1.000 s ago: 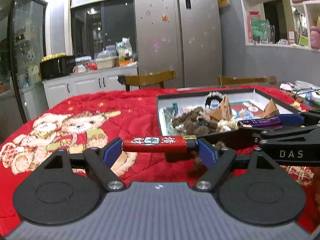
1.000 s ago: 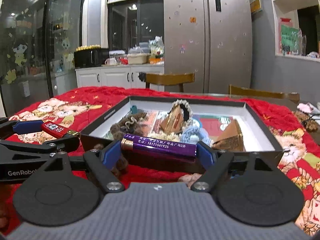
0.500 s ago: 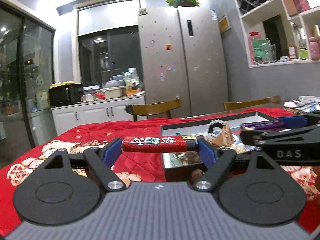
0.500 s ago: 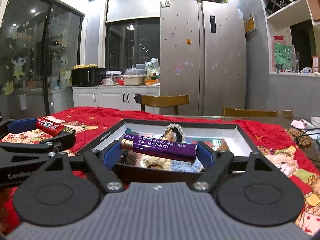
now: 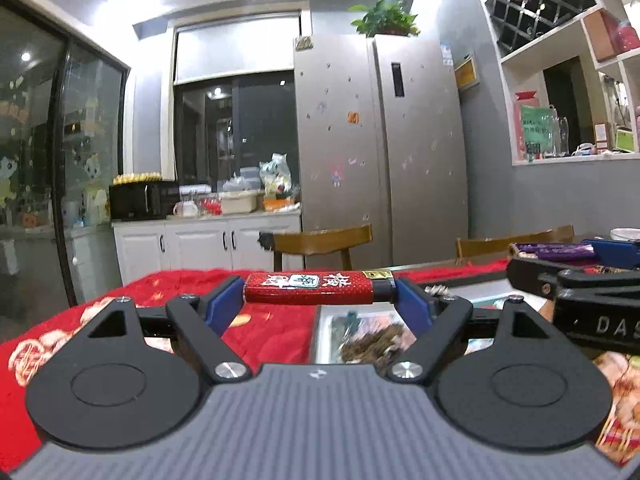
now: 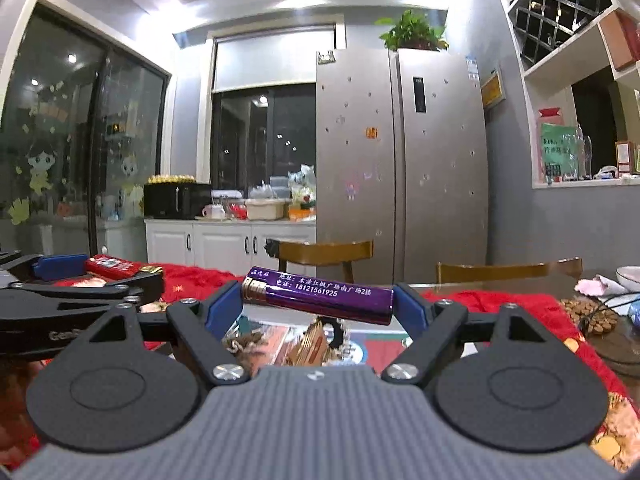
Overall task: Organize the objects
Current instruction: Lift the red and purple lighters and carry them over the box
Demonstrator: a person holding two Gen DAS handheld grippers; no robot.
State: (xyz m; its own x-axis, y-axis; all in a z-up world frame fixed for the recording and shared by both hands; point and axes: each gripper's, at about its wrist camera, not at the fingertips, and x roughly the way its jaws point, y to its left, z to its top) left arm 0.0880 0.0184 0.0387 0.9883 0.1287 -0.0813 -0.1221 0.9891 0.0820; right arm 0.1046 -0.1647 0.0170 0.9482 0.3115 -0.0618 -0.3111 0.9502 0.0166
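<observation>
left gripper (image 5: 318,292) clamps a red lighter (image 5: 310,288) endwise between its blue pads (image 5: 224,302), lying level across the gap, metal cap end against the pad on the right of the view. jaws stand wide only because the lighter spans them. the red lighter carries white chinese characters and a small mahjong-tile graphic; i can't read the characters.

right gripper (image 6: 318,300) holds a purple lighter (image 6: 320,294) the same way, pad to pad, gold cap end at the left of the view and sitting a bit higher than the other end. print on it: two lines of chinese plus the number 18121561925.

both lighters are held off the table, above the open dark-rimmed box (image 6: 280,332) of small items on the red bear-print cloth (image 5: 264,320). grippers are side by side, near each other.

other legible marks: "das" on the right gripper's body in the left wrist view; partial "gen" on the left gripper's body in the right wrist view.
</observation>
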